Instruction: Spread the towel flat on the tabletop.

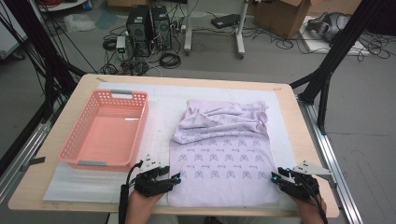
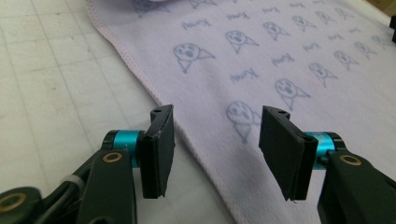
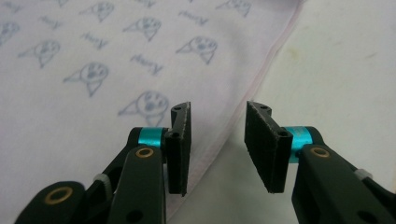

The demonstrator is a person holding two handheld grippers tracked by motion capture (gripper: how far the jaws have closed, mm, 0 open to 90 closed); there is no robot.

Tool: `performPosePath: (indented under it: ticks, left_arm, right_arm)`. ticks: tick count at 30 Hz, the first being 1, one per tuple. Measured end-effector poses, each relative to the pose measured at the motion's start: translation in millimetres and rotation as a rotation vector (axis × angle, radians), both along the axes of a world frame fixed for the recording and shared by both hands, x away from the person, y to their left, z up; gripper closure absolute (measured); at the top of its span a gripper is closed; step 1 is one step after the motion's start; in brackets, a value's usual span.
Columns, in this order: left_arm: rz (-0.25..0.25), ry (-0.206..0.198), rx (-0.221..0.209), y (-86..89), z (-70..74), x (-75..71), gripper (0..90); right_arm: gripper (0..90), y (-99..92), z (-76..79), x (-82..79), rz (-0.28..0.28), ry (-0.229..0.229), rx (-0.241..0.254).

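I see the pale lilac printed cloth (image 1: 219, 158) lying in the centre of the frame on the white-padded wooden surface (image 1: 299, 140), its upper part bunched, its lower part flat. My left tongs (image 1: 173, 178) sit at its lower left edge, my right tongs (image 1: 276, 177) at its lower right edge. Both stand open, straddling the hem and gripping nothing. A pink plastic basket (image 1: 79, 140) sits at the left.

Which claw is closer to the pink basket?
The left gripper. It sits just below the pink basket's near right corner, at the cloth's left edge. The right gripper is across the cloth, at its right edge.
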State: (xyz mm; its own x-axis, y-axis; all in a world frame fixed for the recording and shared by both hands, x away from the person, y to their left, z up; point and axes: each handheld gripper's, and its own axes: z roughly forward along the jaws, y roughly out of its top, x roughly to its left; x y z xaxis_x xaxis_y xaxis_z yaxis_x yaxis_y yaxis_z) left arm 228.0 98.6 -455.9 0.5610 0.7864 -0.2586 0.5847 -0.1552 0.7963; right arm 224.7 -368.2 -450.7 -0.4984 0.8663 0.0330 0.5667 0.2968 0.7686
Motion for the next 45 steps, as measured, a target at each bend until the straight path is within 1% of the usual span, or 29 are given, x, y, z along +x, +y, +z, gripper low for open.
performPosePath:
  ticks: [2,3,4,6,7,8,9,11,12,14,15,17,19,24,26,29,32,34,35,36,37,38,39,40,41,42,43,44,45]
  left_arm:
    - [0.014,-0.035,0.019,-2.2,-2.3,-6.1,46.6]
    - [0.016,-0.06,0.036,-2.9,-3.7,-8.7,49.3]
    - [0.023,-0.079,0.046,-3.1,-5.0,-10.8,52.7]
    - [0.044,-0.108,0.048,-1.8,-8.0,-14.2,60.5]
    - [0.049,-0.126,0.06,-1.5,-9.1,-15.9,64.7]
    - [0.051,-0.137,0.071,-0.7,-9.7,-17.2,69.9]
    - [0.06,-0.133,0.062,0.5,-10.1,-17.6,74.9]
    - [0.055,-0.11,0.036,3.6,-10.1,-18.5,86.3]
    - [0.057,-0.11,0.029,3.7,-10.4,-19.4,87.2]
    - [0.058,-0.098,0.021,5.1,-9.7,-20.1,87.5]
    - [0.058,-0.085,0.009,6.4,-9.5,-20.7,87.7]
    - [0.058,-0.074,-0.009,9.7,-9.6,-22.8,87.7]
    - [0.057,-0.067,-0.023,13.8,-10.0,-26.5,87.7]
    - [0.055,-0.038,-0.049,21.6,-8.5,-34.6,87.8]
    - [0.053,-0.034,-0.062,23.8,-7.1,-39.0,87.8]
    - [0.046,-0.033,-0.068,28.0,-3.9,-47.5,87.9]
    - [0.034,-0.025,-0.071,34.1,-2.2,-59.0,87.9]
    - [0.019,-0.016,-0.061,35.5,-4.3,-70.4,87.9]
    - [0.018,-0.013,-0.049,35.8,-6.3,-76.3,87.5]
    - [0.025,-0.016,-0.041,36.0,-8.1,-81.2,86.2]
    - [0.031,-0.029,-0.041,37.0,-7.7,-84.4,81.8]
    - [0.043,-0.04,-0.039,37.7,-6.5,-84.7,73.5]
    - [0.059,-0.061,-0.044,38.3,-5.3,-83.3,62.6]
    - [0.066,-0.084,-0.057,39.0,-4.4,-80.6,58.6]
    - [0.07,-0.096,-0.072,39.2,-3.5,-76.1,57.8]
    - [0.075,-0.099,-0.08,38.5,-2.7,-70.9,54.3]
    - [0.073,-0.105,-0.079,37.1,-2.0,-65.6,52.2]
    - [0.073,-0.107,-0.076,35.2,-1.5,-60.6,51.4]
    - [0.069,-0.103,-0.083,33.0,-1.2,-55.1,50.5]
  right_arm:
    - [61.2,0.7,-1.5,-3.8,-0.013,-0.004,0.014]
    - [61.3,0.9,-1.8,-4.6,-0.016,-0.004,0.017]
    - [61.5,1.3,-2.2,-5.5,-0.022,-0.006,0.018]
    - [62.9,2.0,-3.1,-7.1,-0.032,-0.012,0.022]
    - [64.4,2.3,-3.6,-7.9,-0.036,-0.017,0.019]
    - [68.1,2.9,-3.7,-8.6,-0.037,-0.023,0.015]
    - [72.3,3.0,-3.3,-9.4,-0.032,-0.018,0.011]
    - [81.2,3.1,-3.1,-10.4,-0.022,-0.014,0.02]
    - [85.1,3.7,-3.3,-11.4,-0.017,-0.008,0.028]
    - [86.8,5.5,-3.1,-12.9,-0.011,-0.013,0.018]
    - [87.0,5.7,-2.7,-13.2,-0.009,-0.013,0.014]
    - [87.0,4.1,-3.0,-15.2,-0.01,-0.01,0.03]
    - [87.0,1.5,-2.8,-20.5,-0.006,-0.003,0.039]
    - [87.1,-2.7,-1.2,-36.8,0.027,-0.005,0.023]
    - [87.2,-3.3,-0.6,-41.6,0.035,0.007,0.028]
    - [87.3,-2.4,0.5,-49.5,0.055,0.014,0.028]
    - [87.4,-2.0,2.5,-61.7,0.084,0.018,0.028]
    - [87.4,-2.4,3.1,-71.0,0.098,0.028,0.029]
    - [87.4,-2.4,2.7,-75.7,0.101,0.037,0.032]
    - [86.6,-2.4,1.8,-79.8,0.108,0.042,0.029]
    - [82.4,-1.9,1.0,-83.7,0.113,0.036,0.027]
    - [70.7,-1.6,0.9,-86.8,0.108,0.037,0.029]
    - [65.1,-1.5,1.2,-88.2,0.095,0.039,0.037]
    - [63.6,-1.8,1.6,-88.6,0.086,0.027,0.053]
    - [62.0,-1.8,2.7,-87.9,0.077,0.018,0.065]
    - [61.5,-1.2,3.8,-86.0,0.065,0.006,0.075]
    - [61.0,-0.3,4.5,-82.8,0.053,-0.007,0.075]
    - [59.9,1.3,4.6,-78.8,0.038,-0.017,0.066]
    - [59.7,3.0,4.5,-73.7,0.027,-0.019,0.053]
